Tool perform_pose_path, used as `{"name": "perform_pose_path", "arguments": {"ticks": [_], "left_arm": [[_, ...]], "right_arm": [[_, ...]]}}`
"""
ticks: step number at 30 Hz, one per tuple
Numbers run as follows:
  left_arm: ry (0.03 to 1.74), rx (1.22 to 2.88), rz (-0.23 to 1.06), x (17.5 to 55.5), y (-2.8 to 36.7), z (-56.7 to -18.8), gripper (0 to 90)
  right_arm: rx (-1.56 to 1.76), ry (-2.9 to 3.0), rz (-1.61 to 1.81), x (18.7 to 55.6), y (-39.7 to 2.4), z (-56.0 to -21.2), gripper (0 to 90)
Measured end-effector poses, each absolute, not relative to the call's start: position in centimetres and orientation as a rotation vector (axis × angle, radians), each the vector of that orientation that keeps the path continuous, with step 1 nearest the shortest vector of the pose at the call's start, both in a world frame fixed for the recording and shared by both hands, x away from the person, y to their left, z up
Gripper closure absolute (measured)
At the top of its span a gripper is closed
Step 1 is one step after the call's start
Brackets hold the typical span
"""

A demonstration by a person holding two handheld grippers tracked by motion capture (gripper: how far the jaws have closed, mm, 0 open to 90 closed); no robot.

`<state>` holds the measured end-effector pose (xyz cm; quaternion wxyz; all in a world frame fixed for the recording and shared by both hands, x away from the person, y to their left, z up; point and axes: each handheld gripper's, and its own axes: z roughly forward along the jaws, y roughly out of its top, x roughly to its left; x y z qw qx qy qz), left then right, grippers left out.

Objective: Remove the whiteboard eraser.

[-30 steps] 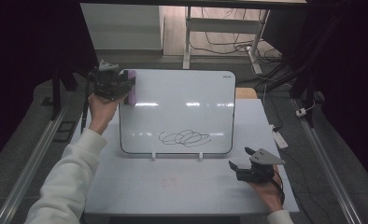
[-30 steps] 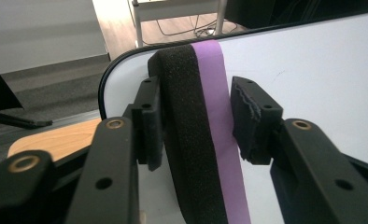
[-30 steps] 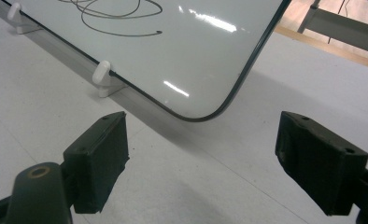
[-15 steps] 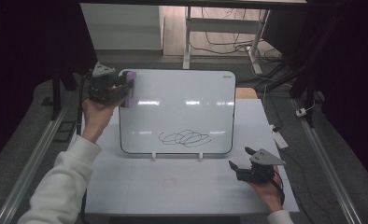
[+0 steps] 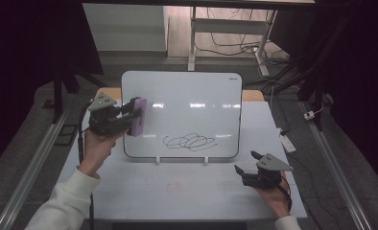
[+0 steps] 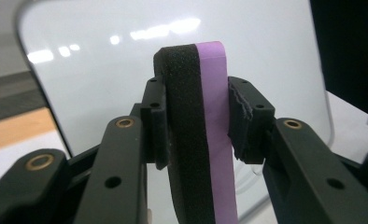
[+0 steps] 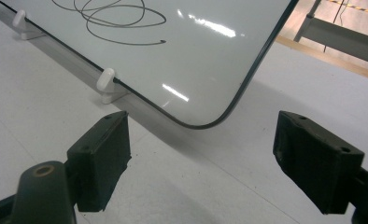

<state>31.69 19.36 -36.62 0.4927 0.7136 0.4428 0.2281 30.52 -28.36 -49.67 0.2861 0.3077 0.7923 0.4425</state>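
Observation:
A whiteboard (image 5: 187, 105) stands upright on white feet on the table, with a black scribble (image 5: 189, 141) low on its face. My left gripper (image 5: 132, 116) is shut on a purple eraser (image 5: 138, 117) with a black felt side, held in front of the board's left edge, up and left of the scribble. In the left gripper view the pads clamp the eraser (image 6: 205, 130) from both sides. My right gripper (image 5: 245, 162) rests on the table by the board's lower right corner (image 7: 205, 119). Its jaws have just been closing a little, still wide apart with nothing between them.
The white table top (image 5: 177, 191) stretches in front of the board. A small white tag (image 5: 288, 143) lies near the table's right edge. A desk frame and floor cables (image 5: 225, 43) sit behind, and metal rails (image 5: 38, 158) run along both sides.
My left hand has carried the eraser from the board's top left corner down along its left edge, toward me. The right hand has stayed in place.

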Motion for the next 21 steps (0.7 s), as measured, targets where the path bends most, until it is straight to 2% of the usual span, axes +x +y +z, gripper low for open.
{"name": "perform_pose_path", "arguments": {"ticks": [10, 21], "left_arm": [[1.027, 1.709, 0.447, 30.3, 19.1, -39.5, 61.2], [0.982, 1.741, 0.393, 29.6, 17.1, -41.8, 61.2]], "right_arm": [[0.798, 2.106, 1.189, 30.2, -28.0, -49.8, 21.0], [0.797, 2.118, 1.221, 30.0, -27.1, -49.5, 21.4]]}}
